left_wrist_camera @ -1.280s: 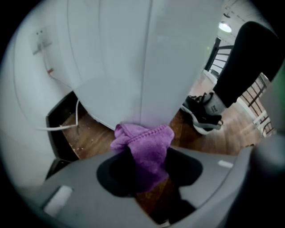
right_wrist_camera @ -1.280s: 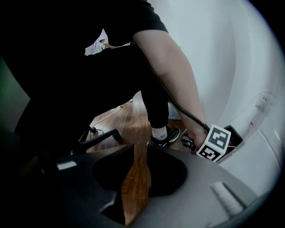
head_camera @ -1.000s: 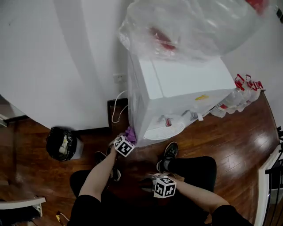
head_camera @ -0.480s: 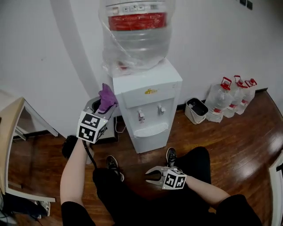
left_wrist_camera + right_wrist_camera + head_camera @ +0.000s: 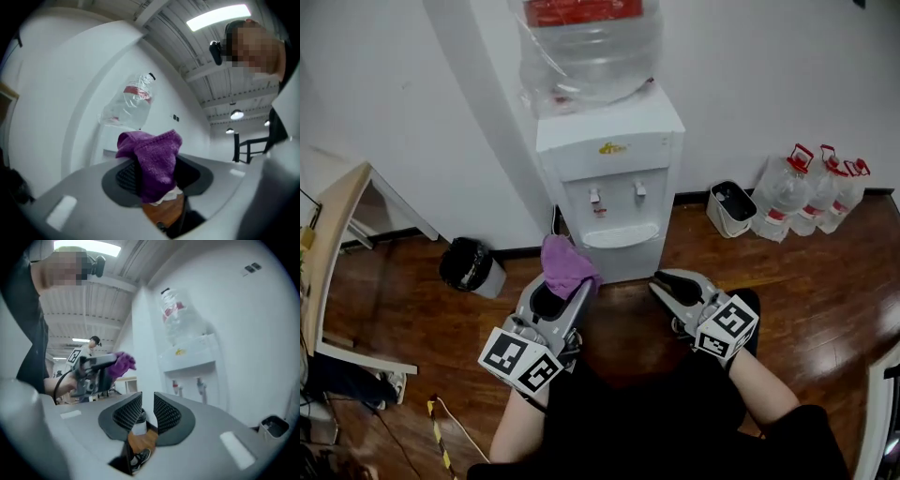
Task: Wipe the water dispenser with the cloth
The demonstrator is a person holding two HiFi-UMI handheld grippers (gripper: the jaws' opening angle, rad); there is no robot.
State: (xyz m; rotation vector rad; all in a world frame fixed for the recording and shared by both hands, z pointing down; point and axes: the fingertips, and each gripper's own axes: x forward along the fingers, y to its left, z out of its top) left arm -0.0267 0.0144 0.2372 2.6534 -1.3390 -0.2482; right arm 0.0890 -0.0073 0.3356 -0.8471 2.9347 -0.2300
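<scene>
A: Where's the head view?
B: Up high, looking steeply down on the dispenser (image 5: 609,187), the floor (image 5: 825,281), the left gripper (image 5: 572,281) and the right gripper (image 5: 660,285) close below.
A: And the gripper views?
B: Each looks along its own jaws, facing the dispenser, ceiling (image 5: 211,61) overhead. All three share the dispenser; the right gripper view also catches the left gripper.

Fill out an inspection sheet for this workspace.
Surface: dark wooden floor, glossy.
Job's things: white water dispenser upright against the wall, bottle on top; purple cloth apart from it.
Clutter: black bin, white bin, three spare bottles.
Grippers: left gripper shut on purple cloth; right gripper shut, empty.
Cables: thin cord on floor, lower left.
Surroundings: white wall, table at left.
</scene>
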